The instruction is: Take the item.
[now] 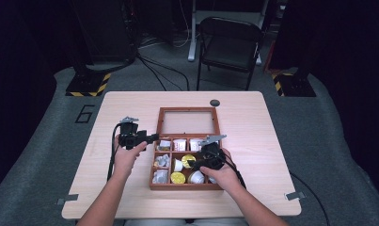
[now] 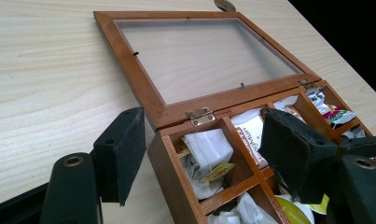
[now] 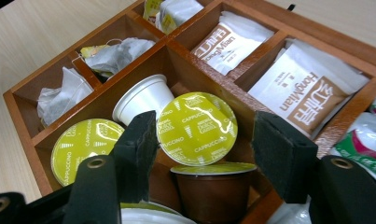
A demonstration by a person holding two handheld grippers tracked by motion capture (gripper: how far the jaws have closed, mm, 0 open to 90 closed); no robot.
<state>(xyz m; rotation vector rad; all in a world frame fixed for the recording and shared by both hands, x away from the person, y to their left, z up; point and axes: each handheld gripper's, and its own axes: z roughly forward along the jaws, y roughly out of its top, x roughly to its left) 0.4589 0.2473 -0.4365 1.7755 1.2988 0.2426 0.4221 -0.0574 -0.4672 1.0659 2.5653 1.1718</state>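
A wooden box of compartments lies mid-table, its glass lid folded flat behind it. My left gripper is at the box's far left corner. In the left gripper view it is open, with the corner of the box and tea bags between its jaws. My right gripper hovers over the middle compartments. It is open too, above a tilted green-lidded cappuccino capsule and a brown capsule. I cannot see either pad pressing on anything.
HongMian sachets and loose tea bags fill neighbouring compartments, with a white capsule and another green lid. A small black disc lies behind the lid. A folding chair stands beyond the table.
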